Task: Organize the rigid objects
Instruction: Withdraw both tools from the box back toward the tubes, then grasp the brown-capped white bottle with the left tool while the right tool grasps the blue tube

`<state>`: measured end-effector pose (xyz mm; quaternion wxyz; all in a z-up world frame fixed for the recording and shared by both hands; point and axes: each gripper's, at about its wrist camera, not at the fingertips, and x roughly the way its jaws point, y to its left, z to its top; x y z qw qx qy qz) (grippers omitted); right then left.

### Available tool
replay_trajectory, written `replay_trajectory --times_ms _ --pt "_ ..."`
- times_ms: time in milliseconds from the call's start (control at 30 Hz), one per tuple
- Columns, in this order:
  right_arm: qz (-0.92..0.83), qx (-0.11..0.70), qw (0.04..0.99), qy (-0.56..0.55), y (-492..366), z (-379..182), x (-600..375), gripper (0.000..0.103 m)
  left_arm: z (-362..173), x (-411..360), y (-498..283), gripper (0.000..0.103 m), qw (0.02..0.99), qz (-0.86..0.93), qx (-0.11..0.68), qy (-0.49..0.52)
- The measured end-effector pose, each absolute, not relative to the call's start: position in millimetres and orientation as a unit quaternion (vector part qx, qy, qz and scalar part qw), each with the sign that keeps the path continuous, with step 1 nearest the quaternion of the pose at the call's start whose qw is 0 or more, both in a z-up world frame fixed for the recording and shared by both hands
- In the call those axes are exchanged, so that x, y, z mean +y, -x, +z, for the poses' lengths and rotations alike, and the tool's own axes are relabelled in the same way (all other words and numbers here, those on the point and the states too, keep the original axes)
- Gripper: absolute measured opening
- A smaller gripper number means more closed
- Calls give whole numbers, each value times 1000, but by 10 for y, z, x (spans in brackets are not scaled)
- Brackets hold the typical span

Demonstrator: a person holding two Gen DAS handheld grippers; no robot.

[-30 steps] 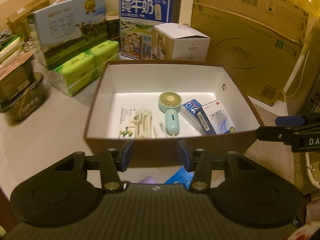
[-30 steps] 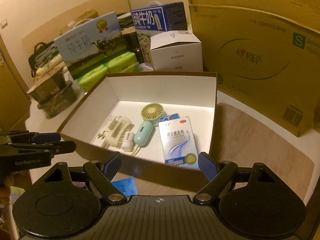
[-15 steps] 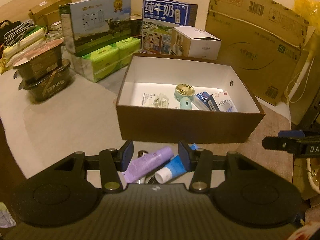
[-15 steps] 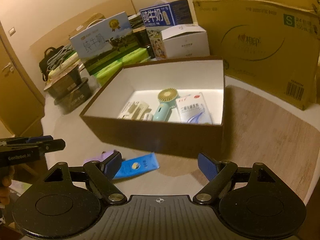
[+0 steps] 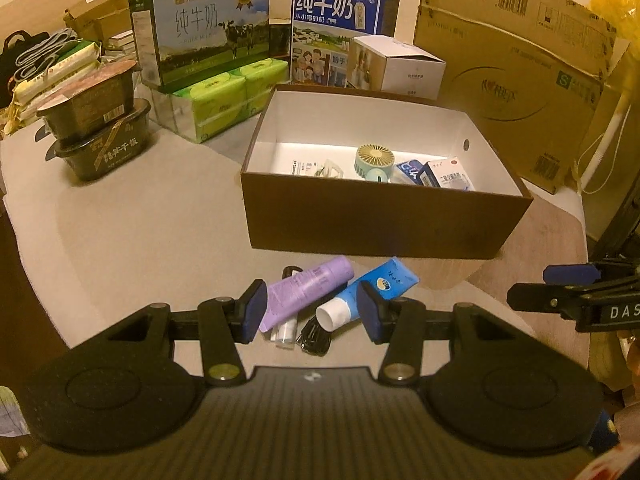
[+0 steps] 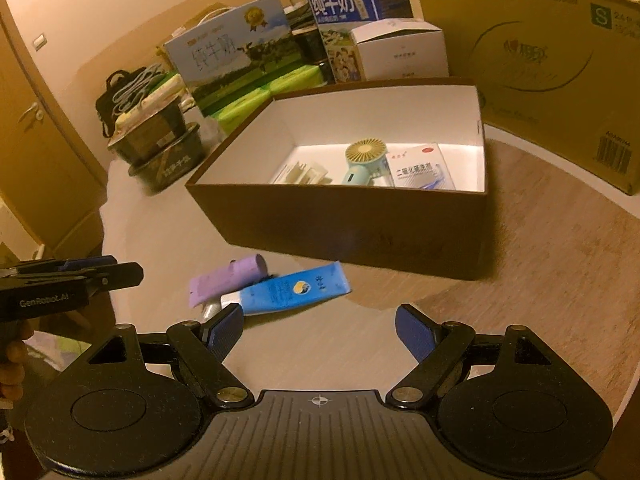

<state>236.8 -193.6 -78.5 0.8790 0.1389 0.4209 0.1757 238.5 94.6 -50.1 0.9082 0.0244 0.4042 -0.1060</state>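
Two grippers: both hang above the table with nothing between their blue pads.
Left gripper (image 5: 311,311): jaws partly apart and released; seen through the gap, low in the left wrist frame, lie the tubes, untouched.
Right gripper (image 6: 319,332): jaws spread wide and released, over bare table (image 6: 540,264) at the bottom of the right wrist frame.
Purple tube (image 5: 308,290): soft matte plastic, flattened at its crimped end, lying slantwise just in front of the box.
Blue tube (image 5: 370,290): glossy, white round cap toward the camera, a round emblem on its side, touching the purple tube.
Small black item (image 5: 316,336): beside the tube caps; too dark to identify.
Brown box (image 5: 376,216): open rectangular cardboard, dark outside, white inside, at the frame's centre.
Box contents: a mint handheld fan (image 5: 374,160) with a round ribbed face, a white and blue medicine carton (image 5: 448,174), a cream ribbed piece (image 6: 304,174).
Far background: printed milk cartons (image 5: 200,28), green tissue packs (image 5: 228,96), a large corrugated carton (image 5: 512,60).
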Motion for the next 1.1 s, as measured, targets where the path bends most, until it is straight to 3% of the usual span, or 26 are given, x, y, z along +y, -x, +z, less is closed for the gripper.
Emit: replay_trajectory --times_ms 333,633,1100 --pt "181 441 869 -136 -2434 -1003 -1723 83 -822 1022 -2406 46 900 -92 426 -31" --pt "183 463 857 -137 -2608 -1298 -1432 74 -1119 1065 -2562 46 892 -91 442 -37" --pt "155 487 826 -235 -3012 -1645 -1203 68 -1410 1045 -2910 46 886 -108 447 -64"
